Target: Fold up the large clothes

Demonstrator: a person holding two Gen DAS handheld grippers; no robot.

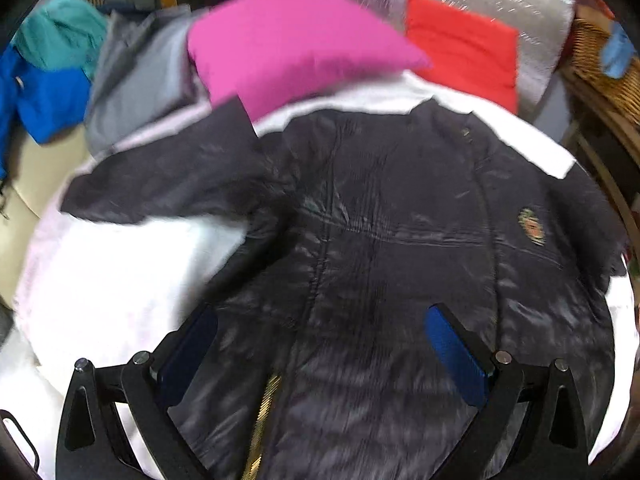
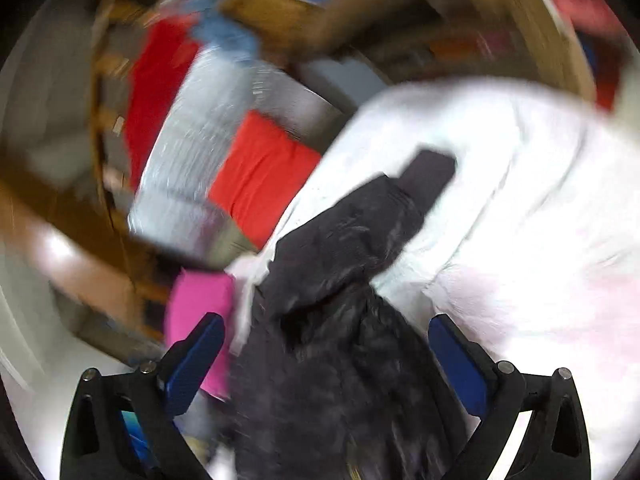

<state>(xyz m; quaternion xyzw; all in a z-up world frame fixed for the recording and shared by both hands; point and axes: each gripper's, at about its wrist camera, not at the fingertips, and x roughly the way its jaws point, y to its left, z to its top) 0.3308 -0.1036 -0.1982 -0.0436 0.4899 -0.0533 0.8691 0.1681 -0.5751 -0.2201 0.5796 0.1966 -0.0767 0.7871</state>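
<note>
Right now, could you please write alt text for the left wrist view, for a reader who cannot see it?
A dark jacket lies spread front-up on a white sheet, one sleeve out to the side, with the open left gripper over its lower part. Behind it sit a pink cushion and a red cushion.

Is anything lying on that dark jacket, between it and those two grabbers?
Nothing visible does. The dark jacket lies spread on the white sheet, directly under the open left gripper and right gripper. The pink pillow sits beyond its collar.
</note>
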